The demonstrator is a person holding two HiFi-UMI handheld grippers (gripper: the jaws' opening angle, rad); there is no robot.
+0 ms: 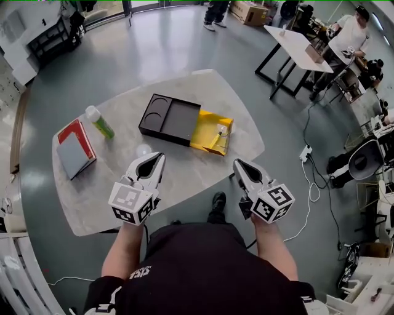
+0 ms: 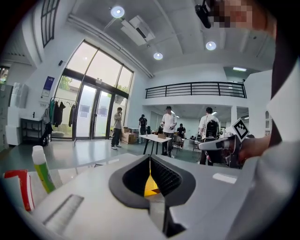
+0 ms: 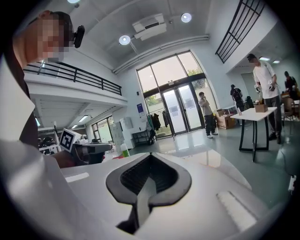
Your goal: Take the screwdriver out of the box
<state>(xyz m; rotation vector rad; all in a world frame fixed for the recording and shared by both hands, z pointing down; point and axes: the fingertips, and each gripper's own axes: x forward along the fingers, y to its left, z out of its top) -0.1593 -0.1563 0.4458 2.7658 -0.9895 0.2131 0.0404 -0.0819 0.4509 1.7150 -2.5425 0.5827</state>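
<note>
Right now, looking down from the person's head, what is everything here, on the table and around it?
table: one, pale grey, middle of the room
box: one, black, far side of the table
drawer: one, yellow, pulled out of the box to the right
screwdriver: one, pale and yellow, lying in the drawer
bottle: one, green with a white cap, standing left of the box
book: one, red and grey, at the table's left edge
second table: one, white with black legs, far right, people beside it
cardboard boxes: some, brown, on the far floor
left gripper: one, white, jaws shut and empty, over the table's near side
right gripper: one, white, jaws shut and empty, at the table's near edge
</note>
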